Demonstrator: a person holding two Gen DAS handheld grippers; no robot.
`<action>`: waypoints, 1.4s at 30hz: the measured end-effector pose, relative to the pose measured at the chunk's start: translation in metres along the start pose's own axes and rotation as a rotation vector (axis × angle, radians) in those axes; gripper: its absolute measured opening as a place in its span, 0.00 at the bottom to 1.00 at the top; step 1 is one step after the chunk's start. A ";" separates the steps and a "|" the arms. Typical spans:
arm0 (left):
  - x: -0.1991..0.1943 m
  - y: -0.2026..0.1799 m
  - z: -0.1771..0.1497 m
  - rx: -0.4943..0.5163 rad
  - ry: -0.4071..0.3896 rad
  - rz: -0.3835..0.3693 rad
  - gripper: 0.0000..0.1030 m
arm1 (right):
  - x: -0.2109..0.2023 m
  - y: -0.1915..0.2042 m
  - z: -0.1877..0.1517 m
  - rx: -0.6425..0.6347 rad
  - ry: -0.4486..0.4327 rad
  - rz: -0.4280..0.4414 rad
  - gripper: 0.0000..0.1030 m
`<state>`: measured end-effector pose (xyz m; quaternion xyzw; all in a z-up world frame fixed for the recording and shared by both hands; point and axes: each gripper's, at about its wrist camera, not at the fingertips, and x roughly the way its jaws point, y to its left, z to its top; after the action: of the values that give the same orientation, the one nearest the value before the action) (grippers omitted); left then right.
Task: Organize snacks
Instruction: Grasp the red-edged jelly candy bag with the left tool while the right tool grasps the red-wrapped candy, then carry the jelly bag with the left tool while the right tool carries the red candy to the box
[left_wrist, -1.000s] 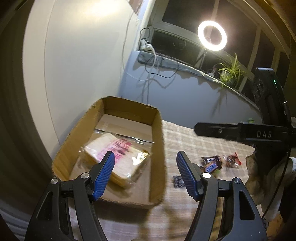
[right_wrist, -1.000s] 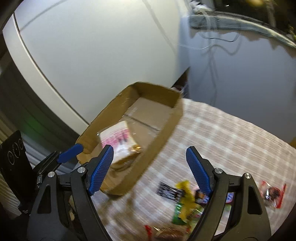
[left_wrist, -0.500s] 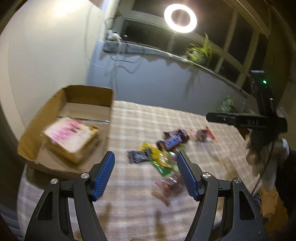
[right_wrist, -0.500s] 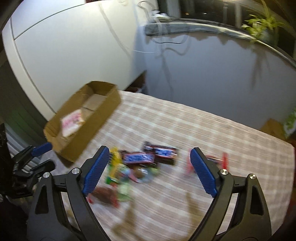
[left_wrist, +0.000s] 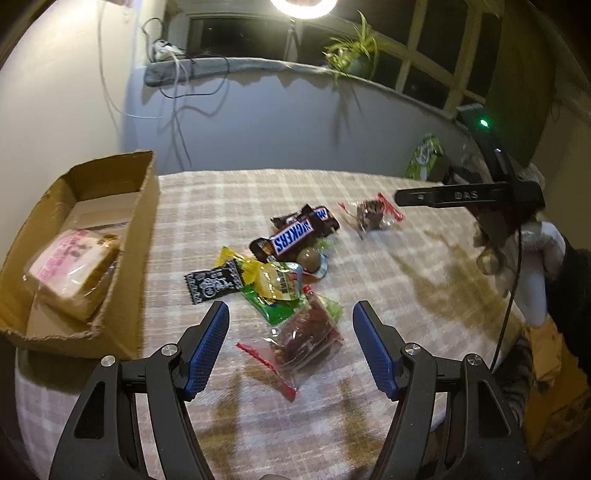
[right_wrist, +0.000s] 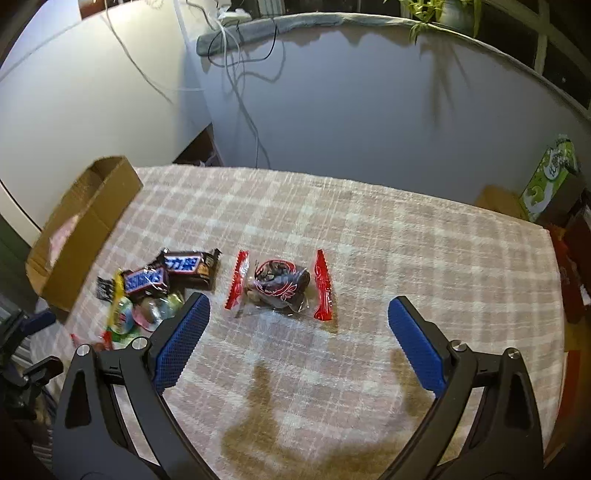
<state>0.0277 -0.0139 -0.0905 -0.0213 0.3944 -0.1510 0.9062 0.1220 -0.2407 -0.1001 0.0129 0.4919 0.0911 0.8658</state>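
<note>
While both our grippers, left gripper (left_wrist: 291, 347) and right gripper (right_wrist: 299, 345), hang with jaws spread over the checked table (right_wrist: 406, 258), we risk pinching cloth beneath the crinkly red-edged clear snack packet (right_wrist: 280, 284).

matt cardboard box (left_wrist: 144, 236), glossy plastic wrappers (left_wrist: 295, 236), woven tablecloth (right_wrist: 406, 258)

Dim night room, lit mainly by a ring light (left_wrist: 303, 5) at 12 o'clock, blown out w/ glare. Gripper shadows fall toward 6 o'clock across the checked tablecloth (right_wrist: 369, 236). Heavy fisheye bend and dark vignette at edges. Right view's cardboard box (right_wrist: 85, 225) at 9 o'clock is motion-blurred; left view mostly sharp.
</note>
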 end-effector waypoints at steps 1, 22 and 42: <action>0.002 -0.002 0.000 0.012 0.007 0.002 0.68 | 0.003 0.003 -0.002 -0.018 0.002 -0.007 0.96; 0.046 -0.021 -0.009 0.137 0.080 0.034 0.65 | 0.064 0.026 -0.002 -0.110 0.055 -0.033 0.96; 0.043 -0.006 -0.013 0.051 0.050 0.001 0.30 | 0.056 0.025 -0.002 -0.088 0.042 0.019 0.58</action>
<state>0.0450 -0.0309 -0.1290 0.0058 0.4131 -0.1613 0.8963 0.1444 -0.2066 -0.1456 -0.0227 0.5051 0.1210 0.8542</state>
